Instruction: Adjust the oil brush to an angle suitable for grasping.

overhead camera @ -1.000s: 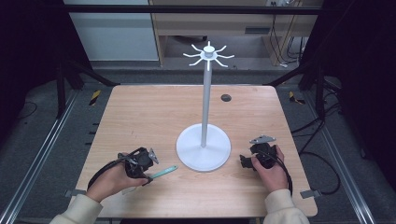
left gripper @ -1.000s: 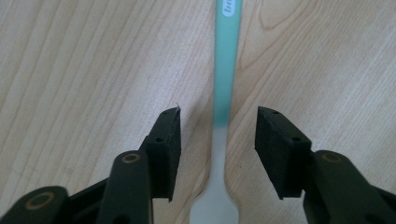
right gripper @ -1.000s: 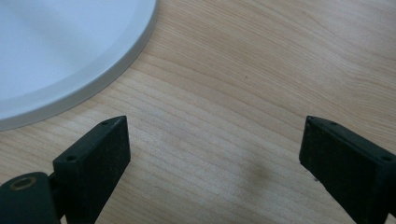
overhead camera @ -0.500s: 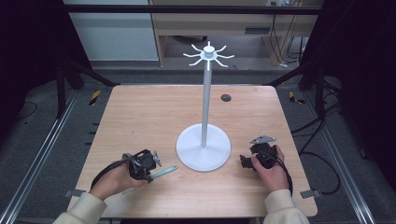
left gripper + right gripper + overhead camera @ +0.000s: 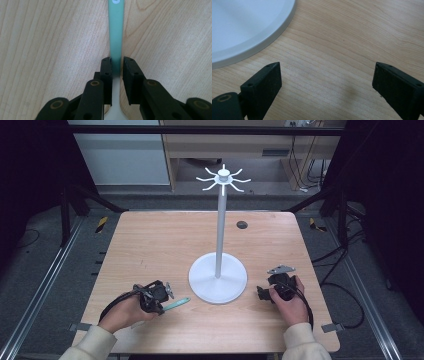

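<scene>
My left tongs have just been closing and now pinch the teal stick, which lies flat on the worktop left of the stand (white base). My right tongs rest released beside that base.

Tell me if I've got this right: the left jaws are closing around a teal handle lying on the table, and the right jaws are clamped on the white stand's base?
Not quite. The right gripper holds nothing: in the right gripper view its jaws stand wide apart over bare table, with the stand's base off to one side. The rest holds: the left gripper has just been closing on the teal handle.
</scene>
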